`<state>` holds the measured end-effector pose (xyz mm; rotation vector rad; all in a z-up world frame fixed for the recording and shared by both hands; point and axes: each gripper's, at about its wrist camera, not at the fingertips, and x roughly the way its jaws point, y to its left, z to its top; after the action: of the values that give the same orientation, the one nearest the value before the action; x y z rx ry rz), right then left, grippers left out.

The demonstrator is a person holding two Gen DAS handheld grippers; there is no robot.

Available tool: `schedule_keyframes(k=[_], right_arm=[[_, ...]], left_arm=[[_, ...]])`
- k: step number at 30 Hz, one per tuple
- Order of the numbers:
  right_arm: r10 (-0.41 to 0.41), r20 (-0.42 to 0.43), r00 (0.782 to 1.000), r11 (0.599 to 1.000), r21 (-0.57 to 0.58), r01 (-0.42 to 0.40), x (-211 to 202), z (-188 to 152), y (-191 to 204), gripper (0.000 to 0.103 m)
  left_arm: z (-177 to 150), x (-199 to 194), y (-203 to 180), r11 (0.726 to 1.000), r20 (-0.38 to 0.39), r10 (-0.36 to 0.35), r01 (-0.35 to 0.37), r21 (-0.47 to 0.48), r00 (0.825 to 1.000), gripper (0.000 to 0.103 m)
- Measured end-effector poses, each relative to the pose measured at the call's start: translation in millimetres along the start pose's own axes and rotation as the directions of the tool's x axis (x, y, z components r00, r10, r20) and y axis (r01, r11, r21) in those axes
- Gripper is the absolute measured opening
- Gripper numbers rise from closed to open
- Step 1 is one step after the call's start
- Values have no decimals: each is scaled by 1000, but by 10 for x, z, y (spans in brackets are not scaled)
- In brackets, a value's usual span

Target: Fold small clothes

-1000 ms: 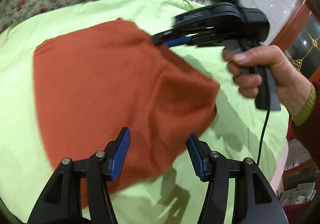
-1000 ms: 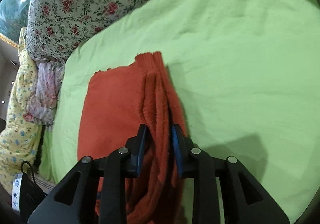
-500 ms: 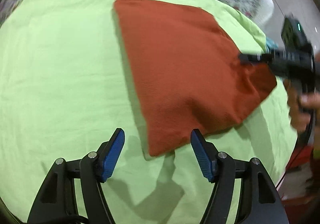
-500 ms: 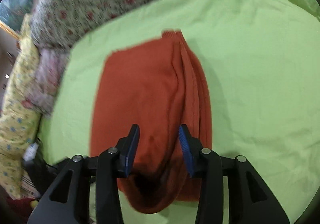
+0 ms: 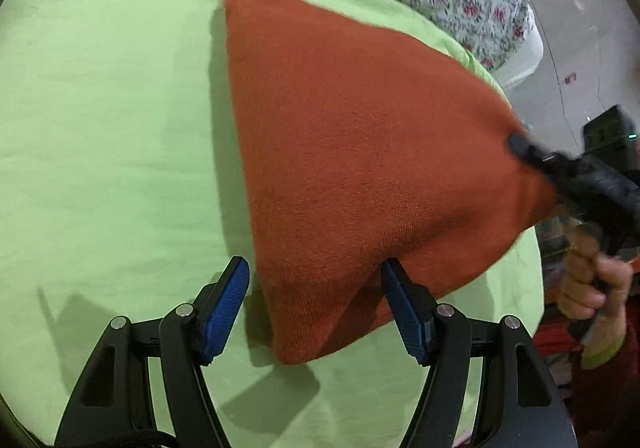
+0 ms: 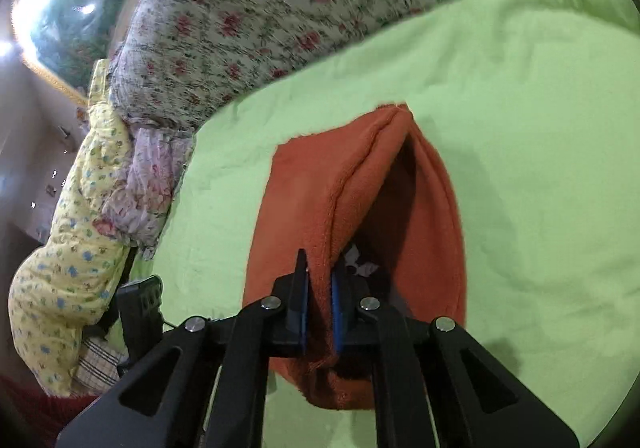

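Up close in the left wrist view, the left gripper [image 5: 316, 308] is spread wide, its blue pads flanking the near corner of the rust-orange knitted garment [image 5: 360, 151] on the light green sheet [image 5: 100, 127]. From the right wrist, the right gripper [image 6: 319, 308] pinches the garment's upper edge.

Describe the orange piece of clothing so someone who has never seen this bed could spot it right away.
Find the light green sheet spread over the bed, bordered by a floral quilt. On it lies the orange knit garment, one end pinched in the right hand-held gripper, a corner between the open left hand-held gripper. It is the only solid rust-orange fabric; everything nearby is green or flowered.
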<state>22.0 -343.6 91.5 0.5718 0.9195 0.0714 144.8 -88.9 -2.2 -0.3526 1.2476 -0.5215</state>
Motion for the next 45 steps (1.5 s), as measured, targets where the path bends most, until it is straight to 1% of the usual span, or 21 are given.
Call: schedule_keyframes(k=[2,4,5,8,10,12,13,16,20,22,23,25,26,28,30,31,36,40,42,44,45], right_arm=[[-84,-38,996,996,6,84,110,-58,-180,10],[-130,-80,988,989,56,134,296,-169,-442,10],[-134,-87,987,987,79,141,365,-213,-547,10],[-98,-50,994,987,127,103,446,-327,-752,10],[-103,-38,994,988,108,107,462,-375,-752,10],[-116,-36,993,990,75,118,441,-391,-713,10],[-117,-41,992,990,73,120,438,-395,-712,10],[-105,-54,993,990,90,110,448,-371,-788,11],[-140,-63,988,985,87,146,398,-317,-732,13],[-184,-69,981,980,69,188,353,-290,-675,25],[-202,-79,976,976,65,208,342,-262,-653,29],[-214,-73,974,974,57,219,326,-186,-620,39],[-208,-59,976,976,58,212,318,-134,-614,42],[-175,-32,984,981,78,177,331,-20,-622,52],[-142,-33,989,985,90,145,414,89,-640,52],[-140,-40,989,986,85,143,480,140,-644,52],[-118,-118,986,988,86,128,825,258,-738,53],[-88,-127,988,991,88,99,881,270,-805,59],[-66,-135,989,992,96,79,890,277,-851,60],[-39,-136,990,993,108,54,891,268,-892,60],[-29,-136,990,993,110,44,898,260,-903,63]], left_arm=[[18,129,-25,1000,-40,5,-5,4,999,69],[-3,238,-46,1000,-56,12,-12,-3,998,69],[-13,285,-47,1000,-69,14,-14,-3,998,69],[17,341,-76,1000,-81,15,-15,0,997,69],[37,288,-89,1000,-67,22,-22,6,997,69],[141,216,-57,1000,-40,11,-11,-8,999,72],[182,203,-42,1000,-33,4,-4,-19,999,74],[360,210,11,998,-22,-8,7,-56,1000,76],[562,190,76,997,8,-7,7,-80,1000,76],[638,166,107,995,26,-11,13,-94,1000,76],[660,166,122,995,30,-11,14,-101,1000,77],[722,196,173,993,28,-11,15,-121,1000,77],[742,206,198,991,27,-15,18,-130,1000,77],[779,250,206,989,26,-20,24,-143,999,77],[802,280,221,989,25,-20,24,-145,999,77],[812,297,230,989,23,-21,24,-145,1000,77],[862,394,239,989,24,-35,38,-143,999,77],[903,456,284,985,30,-65,69,-160,997,77],[929,487,274,986,34,-68,73,-151,997,77],[939,512,250,988,36,-65,69,-141,997,76],[942,523,229,989,37,-62,67,-133,997,70]])
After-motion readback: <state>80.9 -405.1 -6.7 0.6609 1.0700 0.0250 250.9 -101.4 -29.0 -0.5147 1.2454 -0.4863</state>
